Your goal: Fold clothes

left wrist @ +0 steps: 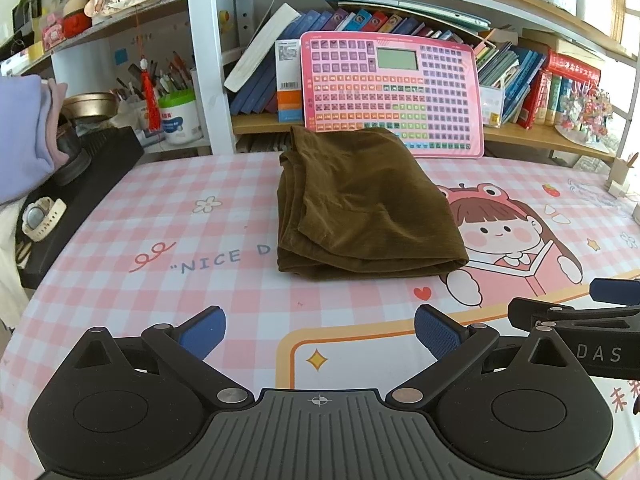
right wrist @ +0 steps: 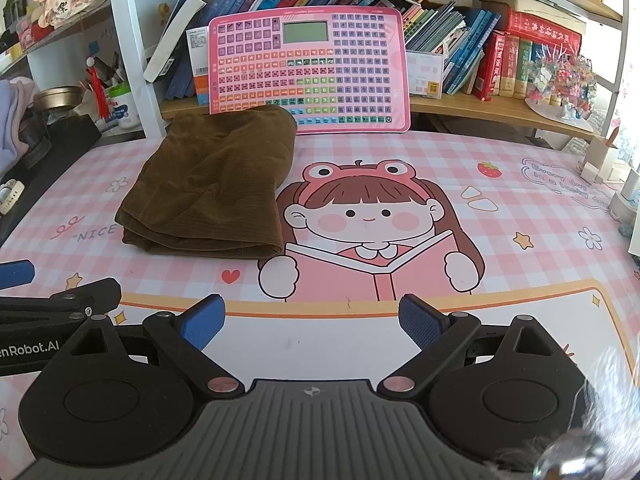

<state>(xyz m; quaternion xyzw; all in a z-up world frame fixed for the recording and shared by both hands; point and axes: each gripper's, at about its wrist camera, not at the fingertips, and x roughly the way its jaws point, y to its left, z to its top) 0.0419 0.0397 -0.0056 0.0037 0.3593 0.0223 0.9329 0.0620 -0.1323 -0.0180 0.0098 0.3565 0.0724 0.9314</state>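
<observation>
A brown garment point(left wrist: 368, 208) lies folded into a thick rectangle on the pink checked desk mat point(left wrist: 160, 216), its far end against a pink keyboard toy. In the right wrist view the same brown garment point(right wrist: 212, 184) sits left of centre. My left gripper point(left wrist: 320, 330) hovers open over the mat, well short of the cloth, with nothing between its blue pads. My right gripper point(right wrist: 312, 322) is open too, empty, above the cartoon girl print and to the right of the cloth. Each gripper shows at the edge of the other's view.
A pink keyboard toy point(left wrist: 390, 92) leans on a bookshelf point(left wrist: 540, 140) full of books behind the mat. A black box point(left wrist: 76, 200) with a watch point(left wrist: 40, 216) on it and pale folded clothes point(left wrist: 22, 132) stand at the left. Small white items point(right wrist: 608, 168) sit at the right edge.
</observation>
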